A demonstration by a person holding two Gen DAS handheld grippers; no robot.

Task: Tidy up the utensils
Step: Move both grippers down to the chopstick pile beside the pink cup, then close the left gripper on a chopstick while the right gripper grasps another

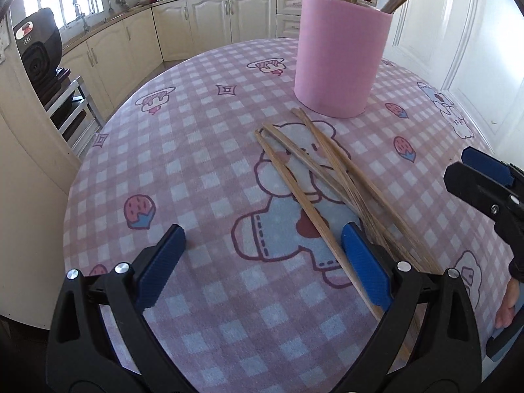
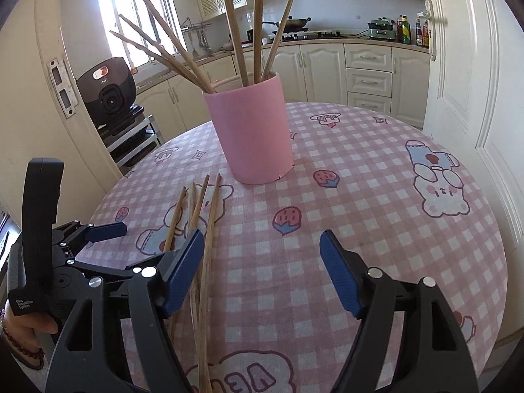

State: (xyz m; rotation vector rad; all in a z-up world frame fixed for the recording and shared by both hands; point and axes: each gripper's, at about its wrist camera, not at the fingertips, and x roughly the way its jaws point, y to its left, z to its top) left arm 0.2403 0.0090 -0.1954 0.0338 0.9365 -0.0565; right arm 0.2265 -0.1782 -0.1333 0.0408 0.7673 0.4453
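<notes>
A: Item: loose chopsticks [image 1: 314,177], lying crossed on the bench [image 1: 196,170] just beside the pink holder [image 1: 340,52], which already takes several upright.

B: Left hand-held gripper [image 1: 262,262] and right hand-held gripper [image 2: 262,271]: jaws apart, empty, flanking the pile, probably for pickup.
</notes>
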